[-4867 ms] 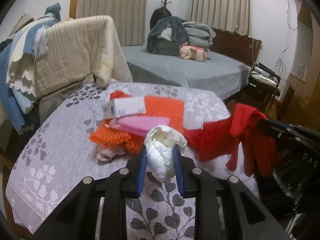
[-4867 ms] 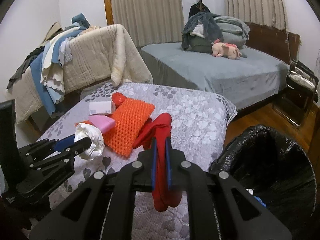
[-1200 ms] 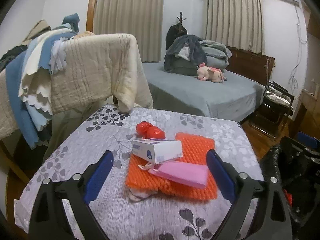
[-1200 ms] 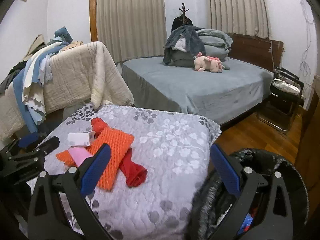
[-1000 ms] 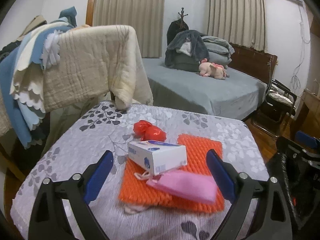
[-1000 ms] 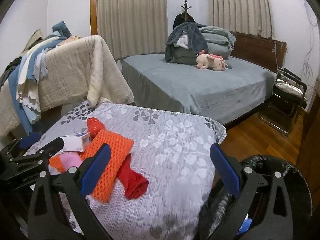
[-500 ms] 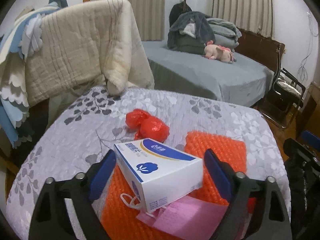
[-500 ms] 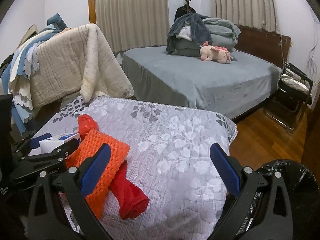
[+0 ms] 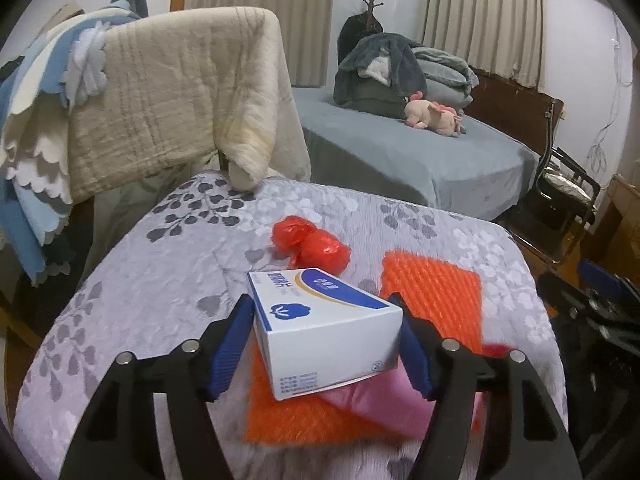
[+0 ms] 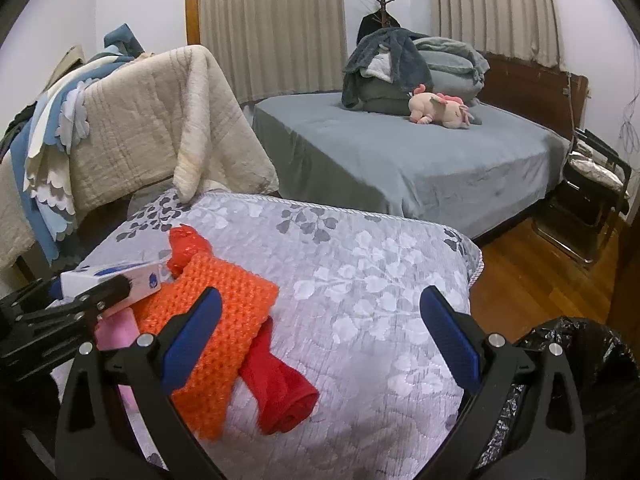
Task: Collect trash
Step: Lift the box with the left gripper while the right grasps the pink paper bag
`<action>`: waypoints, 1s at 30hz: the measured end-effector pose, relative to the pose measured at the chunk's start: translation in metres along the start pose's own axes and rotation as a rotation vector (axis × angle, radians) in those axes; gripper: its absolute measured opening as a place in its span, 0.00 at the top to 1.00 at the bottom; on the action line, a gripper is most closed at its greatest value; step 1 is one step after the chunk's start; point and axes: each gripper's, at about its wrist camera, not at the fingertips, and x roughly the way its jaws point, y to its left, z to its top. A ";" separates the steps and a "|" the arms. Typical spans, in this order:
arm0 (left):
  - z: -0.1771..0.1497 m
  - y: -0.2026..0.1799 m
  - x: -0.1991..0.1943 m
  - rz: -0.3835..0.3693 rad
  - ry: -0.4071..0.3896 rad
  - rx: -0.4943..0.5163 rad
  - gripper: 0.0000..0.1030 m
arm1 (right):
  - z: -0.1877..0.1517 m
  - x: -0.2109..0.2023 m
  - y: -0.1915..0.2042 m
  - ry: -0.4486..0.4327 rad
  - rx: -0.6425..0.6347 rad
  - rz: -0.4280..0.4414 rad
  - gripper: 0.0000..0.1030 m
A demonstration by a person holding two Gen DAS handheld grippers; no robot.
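A white and blue box lies on an orange knitted mat on the grey leaf-patterned bed. My left gripper straddles the box; its jaws are closing, with the blue pads close beside both sides of the box. A crumpled red plastic bag sits just beyond the box, and a pink packet lies under it. My right gripper hangs open over the bed with nothing between its fingers. A rolled red cloth pokes out from under the mat. A black trash bag stands at lower right.
Quilts and blankets hang over a rack behind the bed on the left. A second bed with a pink plush toy stands further back. A folding chair stands on the wooden floor at right.
My left gripper has let go of a white wad, then moved forward and down over the box, its jaws narrowing around it. My right gripper no longer holds the red cloth and has edged lower.
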 end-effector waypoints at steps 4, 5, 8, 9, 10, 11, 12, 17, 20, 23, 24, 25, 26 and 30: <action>-0.015 0.012 -0.013 -0.001 0.026 -0.010 0.36 | -0.003 -0.003 0.006 0.003 -0.006 0.012 0.06; -0.020 0.016 -0.014 -0.001 0.035 -0.016 0.36 | -0.005 -0.003 0.009 0.006 -0.007 0.016 0.06; -0.029 0.021 -0.013 -0.007 0.060 -0.029 0.35 | -0.010 -0.001 0.016 0.022 -0.015 0.027 0.06; -0.030 0.023 -0.012 -0.008 0.067 -0.036 0.33 | -0.011 -0.001 0.018 0.025 -0.019 0.030 0.06; -0.031 0.024 -0.011 -0.007 0.069 -0.043 0.30 | -0.012 -0.001 0.021 0.027 -0.023 0.032 0.06; -0.031 0.025 -0.009 -0.005 0.070 -0.047 0.30 | -0.013 -0.001 0.023 0.030 -0.026 0.034 0.06; -0.030 0.027 -0.006 -0.005 0.074 -0.050 0.29 | -0.014 -0.001 0.024 0.033 -0.025 0.037 0.06; -0.031 0.035 0.007 -0.016 0.102 -0.089 0.28 | -0.016 0.001 0.030 0.038 -0.031 0.045 0.06; -0.031 0.041 0.005 -0.031 0.105 -0.117 0.28 | -0.017 0.002 0.033 0.040 -0.036 0.048 0.06; -0.031 0.044 -0.003 -0.032 0.092 -0.122 0.24 | -0.018 0.002 0.034 0.042 -0.041 0.047 0.06; -0.031 0.045 -0.006 -0.031 0.087 -0.123 0.22 | -0.018 0.003 0.034 0.042 -0.041 0.048 0.06; -0.031 0.046 -0.009 -0.031 0.081 -0.126 0.21 | -0.018 0.003 0.035 0.042 -0.042 0.048 0.06; -0.030 0.047 -0.010 -0.030 0.078 -0.129 0.20 | -0.018 0.003 0.034 0.042 -0.041 0.047 0.06; -0.029 0.056 -0.011 -0.022 0.083 -0.156 0.17 | -0.017 0.002 0.037 0.039 -0.046 0.050 0.06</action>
